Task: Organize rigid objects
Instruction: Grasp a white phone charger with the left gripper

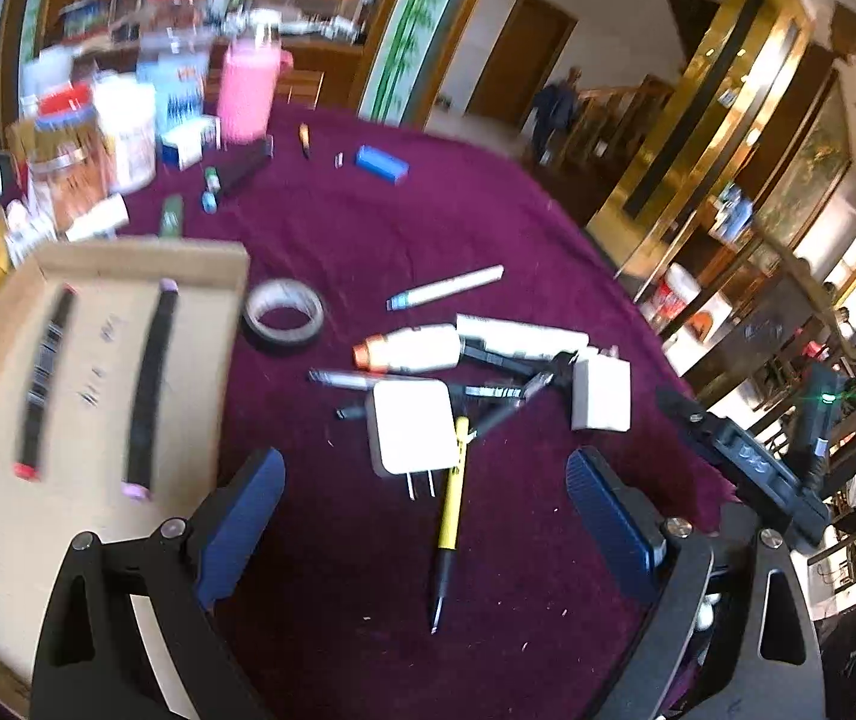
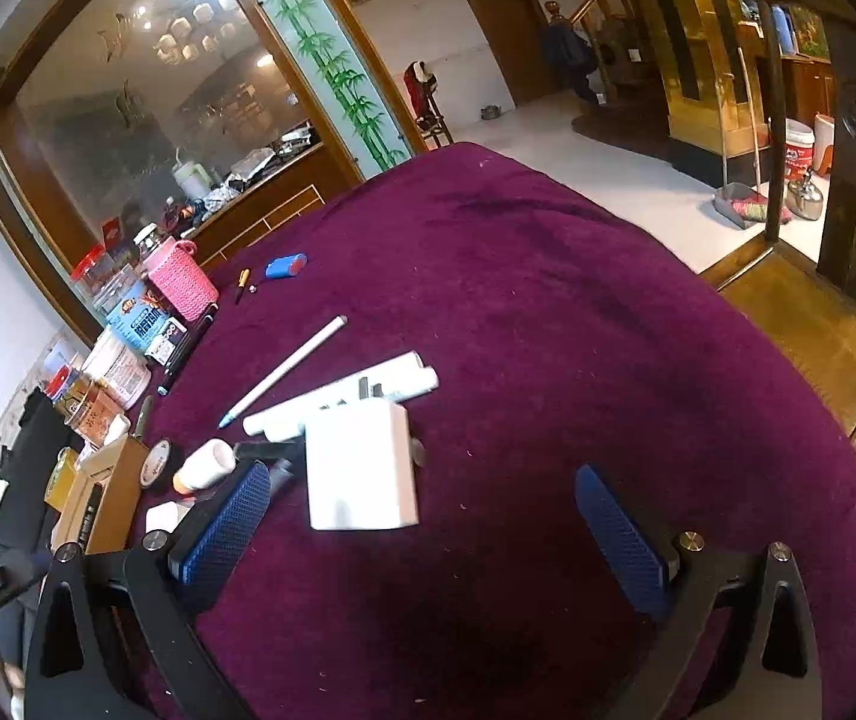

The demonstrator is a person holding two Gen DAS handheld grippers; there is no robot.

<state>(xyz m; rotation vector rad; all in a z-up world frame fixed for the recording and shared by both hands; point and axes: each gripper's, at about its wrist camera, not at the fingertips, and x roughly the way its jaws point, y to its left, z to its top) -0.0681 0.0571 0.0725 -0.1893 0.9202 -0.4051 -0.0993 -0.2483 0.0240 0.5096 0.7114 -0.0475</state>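
Note:
On the purple tablecloth lies a heap of small items: a white plug charger [image 1: 413,432], a yellow pen [image 1: 452,516], a white bottle with an orange cap [image 1: 410,348], white tubes [image 1: 524,336], a white cube adapter [image 1: 602,393] and a white pen [image 1: 446,288]. My left gripper [image 1: 425,477] hangs open above the charger and the yellow pen, touching nothing. A cardboard box [image 1: 146,252] to the left holds two black markers [image 1: 152,384]. My right gripper [image 2: 422,480] is open too. The white cube adapter [image 2: 362,468] lies between its fingers, apart from both pads.
A tape roll [image 1: 284,315] lies beside the box. Jars, cartons and a pink holder [image 2: 182,279] crowd the table's far left edge. A blue object [image 2: 285,266] lies alone further back. The cloth right of the adapter [image 2: 578,330] is bare up to the table edge.

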